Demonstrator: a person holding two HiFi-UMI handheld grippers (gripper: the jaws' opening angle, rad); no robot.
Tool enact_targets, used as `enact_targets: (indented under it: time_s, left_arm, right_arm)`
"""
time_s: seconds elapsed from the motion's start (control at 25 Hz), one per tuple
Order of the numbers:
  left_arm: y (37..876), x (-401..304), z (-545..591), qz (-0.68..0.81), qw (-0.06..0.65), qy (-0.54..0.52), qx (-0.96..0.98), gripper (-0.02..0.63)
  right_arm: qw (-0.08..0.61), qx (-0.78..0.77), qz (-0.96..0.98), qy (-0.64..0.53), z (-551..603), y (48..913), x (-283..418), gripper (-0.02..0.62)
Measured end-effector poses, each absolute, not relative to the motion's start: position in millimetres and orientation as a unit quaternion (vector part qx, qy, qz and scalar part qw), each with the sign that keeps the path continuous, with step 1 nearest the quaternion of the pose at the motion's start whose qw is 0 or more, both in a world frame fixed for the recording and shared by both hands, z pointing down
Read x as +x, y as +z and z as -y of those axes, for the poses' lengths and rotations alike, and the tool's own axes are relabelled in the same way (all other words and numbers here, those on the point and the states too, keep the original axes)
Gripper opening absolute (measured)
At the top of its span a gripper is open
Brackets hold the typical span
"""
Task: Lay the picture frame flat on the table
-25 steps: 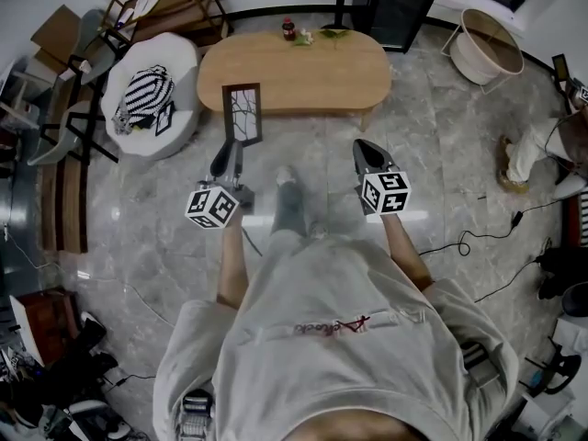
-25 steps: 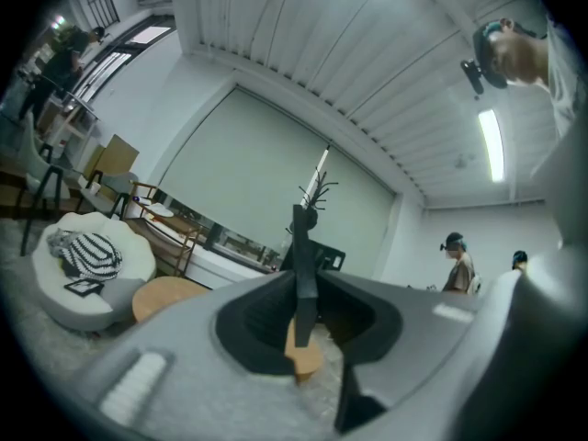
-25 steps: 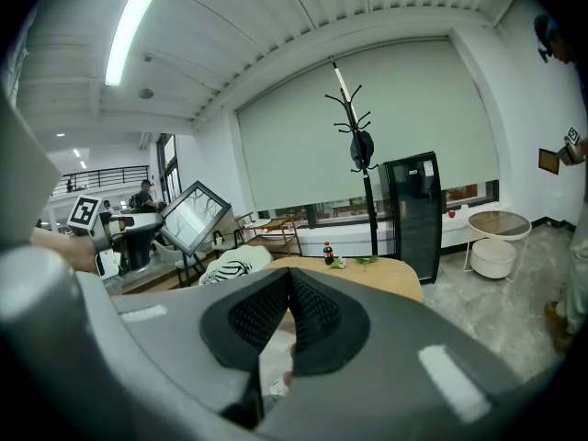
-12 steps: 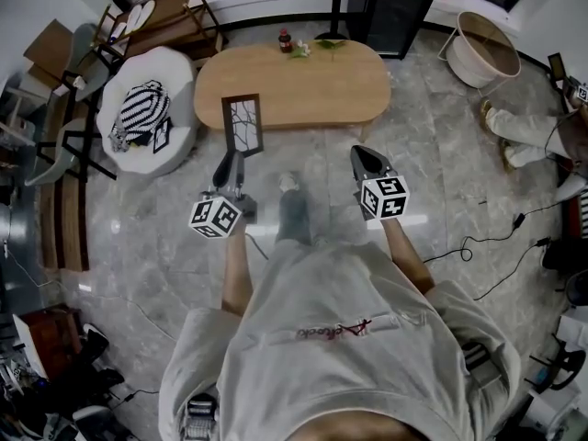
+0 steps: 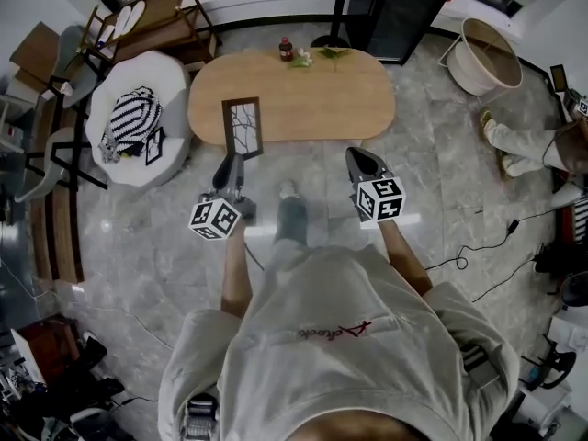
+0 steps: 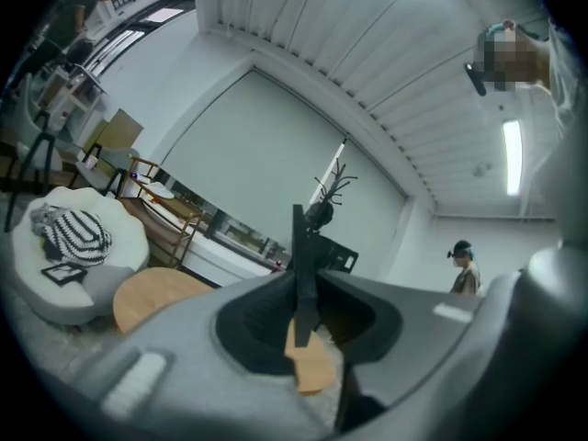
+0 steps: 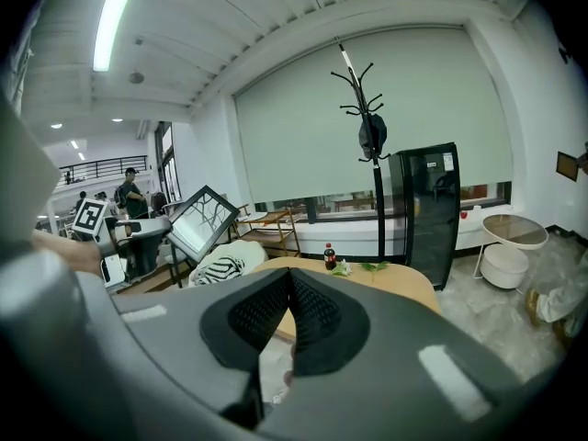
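A dark-framed picture frame (image 5: 243, 127) with a bare-branch print stands upright in the air at the near left edge of the oval wooden table (image 5: 303, 95). My left gripper (image 5: 231, 162) is shut on its lower edge. In the left gripper view the frame (image 6: 300, 246) shows edge-on as a thin dark bar pinched between the jaws of the left gripper (image 6: 303, 288). My right gripper (image 5: 356, 156) is shut and empty, level with the left one and short of the table. From the right gripper (image 7: 290, 278) view the tilted frame (image 7: 200, 220) shows at the left.
A small bottle (image 5: 286, 49) and a green sprig (image 5: 333, 53) sit at the table's far edge. A white round chair (image 5: 110, 145) with a striped bag stands left. A coat rack (image 7: 367, 136), a black cabinet (image 7: 427, 209) and a round basket (image 5: 484, 53) stand behind. Cables (image 5: 478, 242) lie at right.
Both grippers and the held frame have come closer to the table. The frame's top now overlaps the table's near edge. Neither jaw opening has changed.
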State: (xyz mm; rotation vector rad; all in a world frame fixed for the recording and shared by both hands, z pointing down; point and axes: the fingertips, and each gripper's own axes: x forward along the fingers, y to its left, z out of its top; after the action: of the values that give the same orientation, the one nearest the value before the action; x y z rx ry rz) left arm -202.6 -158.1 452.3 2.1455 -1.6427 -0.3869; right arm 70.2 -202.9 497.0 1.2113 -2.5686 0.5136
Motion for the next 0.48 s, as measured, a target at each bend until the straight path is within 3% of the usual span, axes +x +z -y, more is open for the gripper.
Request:
enact_targets:
  time_s: [0.48]
  left_arm:
    - [453.6, -250.1, 292.7, 0.576, 0.233, -0.142, 0.771, 0.068]
  right_arm:
    - [0.139, 0.415, 0.880, 0.185, 336.0, 484.9, 4.3, 0.003]
